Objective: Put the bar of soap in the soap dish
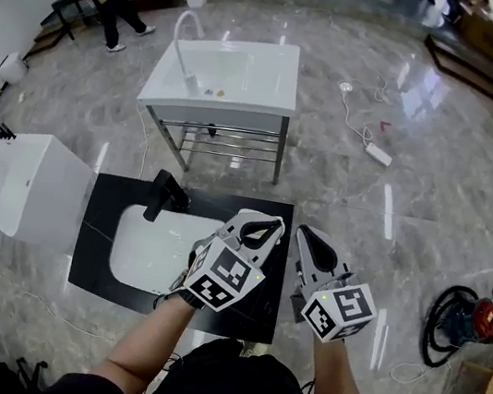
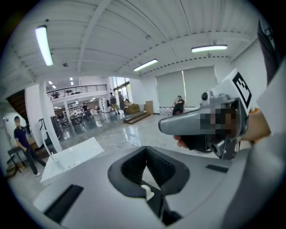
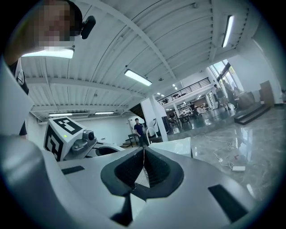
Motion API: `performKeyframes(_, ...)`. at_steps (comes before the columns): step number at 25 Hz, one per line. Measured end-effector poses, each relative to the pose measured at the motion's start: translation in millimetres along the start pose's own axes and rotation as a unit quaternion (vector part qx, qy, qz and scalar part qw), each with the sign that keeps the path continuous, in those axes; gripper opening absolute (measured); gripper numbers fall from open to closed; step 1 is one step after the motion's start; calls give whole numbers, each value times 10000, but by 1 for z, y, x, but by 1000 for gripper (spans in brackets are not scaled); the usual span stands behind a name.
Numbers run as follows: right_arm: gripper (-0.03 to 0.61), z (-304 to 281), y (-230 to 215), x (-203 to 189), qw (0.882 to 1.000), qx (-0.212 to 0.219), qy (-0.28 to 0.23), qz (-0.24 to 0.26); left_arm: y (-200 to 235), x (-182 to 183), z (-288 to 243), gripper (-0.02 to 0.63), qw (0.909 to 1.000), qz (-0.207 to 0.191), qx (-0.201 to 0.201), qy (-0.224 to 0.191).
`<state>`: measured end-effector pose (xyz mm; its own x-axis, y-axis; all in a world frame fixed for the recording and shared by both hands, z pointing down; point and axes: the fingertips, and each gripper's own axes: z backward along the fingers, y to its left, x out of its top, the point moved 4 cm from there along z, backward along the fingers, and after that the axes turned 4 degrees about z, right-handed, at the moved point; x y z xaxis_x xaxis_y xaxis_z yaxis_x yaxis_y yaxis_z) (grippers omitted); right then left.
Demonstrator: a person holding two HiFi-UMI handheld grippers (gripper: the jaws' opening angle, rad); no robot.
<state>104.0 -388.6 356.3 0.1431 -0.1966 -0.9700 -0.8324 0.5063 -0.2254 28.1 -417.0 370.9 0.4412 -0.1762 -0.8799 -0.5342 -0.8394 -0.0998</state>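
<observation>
On the grey marble floor (image 1: 437, 177) stands, close below the person, a black countertop (image 1: 99, 213) w/ a white basin (image 1: 149, 250) set in it and a black faucet (image 1: 167, 195) at its far edge. Further away is a white washstand (image 1: 237, 87) on metal legs, and at the left a white block-shaped unit (image 1: 28, 188). A red-and-black vacuum cleaner (image 1: 465, 317) lies at the right side, well apart from the counter. Both grippers are held up side by side over the counter's right part. The left gripper (image 1: 259, 231) is clenched: in its own view the jaws meet, w/ nothing btw. them. The right gripper (image 1: 309, 239) is clenched too and also empty. A white power strip (image 1: 378, 154) w/ cable lies on the floor beyond the washstand. The bar of soap and the soap dish I cannot make out in any view; a small brownish thing (image 1: 210, 92) on the washstand's rim is too small to tell.
</observation>
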Motion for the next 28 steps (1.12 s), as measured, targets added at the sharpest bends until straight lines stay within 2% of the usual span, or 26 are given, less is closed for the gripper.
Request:
performKeyframes(4,8,-4,1,8,9999,-37,68,122,2,9,8,8,9970,575,261,-451)
performKeyframes(7,8,-3,5,8,9998,-24,131,153,0,10,16,8,9947,753,385,-586)
performKeyframes(17,6,0,10,27,9994,79,19,348,-4,31,29,8,9914,758,539,-921)
performKeyframes(28,6,-2,11,27,9992,112,-20,387,-4,31,29,8,9912,721,554,-967)
